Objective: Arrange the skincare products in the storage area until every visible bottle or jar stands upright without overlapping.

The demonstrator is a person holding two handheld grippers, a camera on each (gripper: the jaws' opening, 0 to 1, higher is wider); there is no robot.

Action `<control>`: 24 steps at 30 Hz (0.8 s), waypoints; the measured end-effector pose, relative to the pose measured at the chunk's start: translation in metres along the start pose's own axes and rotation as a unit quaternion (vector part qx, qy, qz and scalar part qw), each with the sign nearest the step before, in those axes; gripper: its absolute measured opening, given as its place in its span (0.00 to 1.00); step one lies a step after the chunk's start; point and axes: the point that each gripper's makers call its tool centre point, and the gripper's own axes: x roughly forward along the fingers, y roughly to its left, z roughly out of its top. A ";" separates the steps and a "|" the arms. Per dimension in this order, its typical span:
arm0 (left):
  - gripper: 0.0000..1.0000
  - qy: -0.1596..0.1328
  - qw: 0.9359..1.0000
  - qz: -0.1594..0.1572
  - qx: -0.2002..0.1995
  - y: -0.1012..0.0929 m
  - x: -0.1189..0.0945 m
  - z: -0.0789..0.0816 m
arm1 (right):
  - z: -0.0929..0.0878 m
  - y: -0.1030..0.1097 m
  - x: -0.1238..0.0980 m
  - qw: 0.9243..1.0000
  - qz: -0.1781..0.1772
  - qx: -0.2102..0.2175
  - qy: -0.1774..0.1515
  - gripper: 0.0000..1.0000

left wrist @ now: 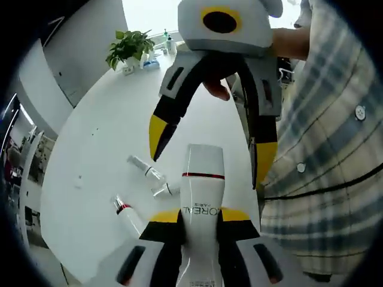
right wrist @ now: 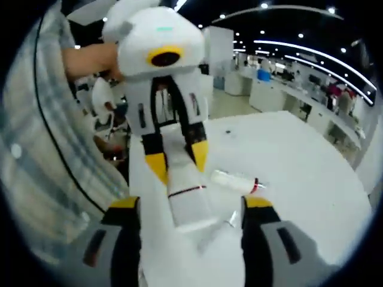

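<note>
White bottle clamped in left hand-held gripper; right hand-held gripper spread apart.

This looks like a large open office or showroom hall, not a home. The work goes on at a big white table with a curved edge. At its far end stands a potted plant with a few small bottles beside it, before bright windows. In the right gripper view the room runs deep: a dark ceiling carries rows of round spotlights and long curved light strips. Far to the right run long white counters, and blurred people stand by them. At the far left in the left gripper view are white partition walls.
</note>
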 end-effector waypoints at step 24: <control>0.21 0.016 1.000 0.020 0.010 -0.004 0.005 0.017 | -0.001 0.002 0.014 0.984 -0.031 -0.148 0.094 0.32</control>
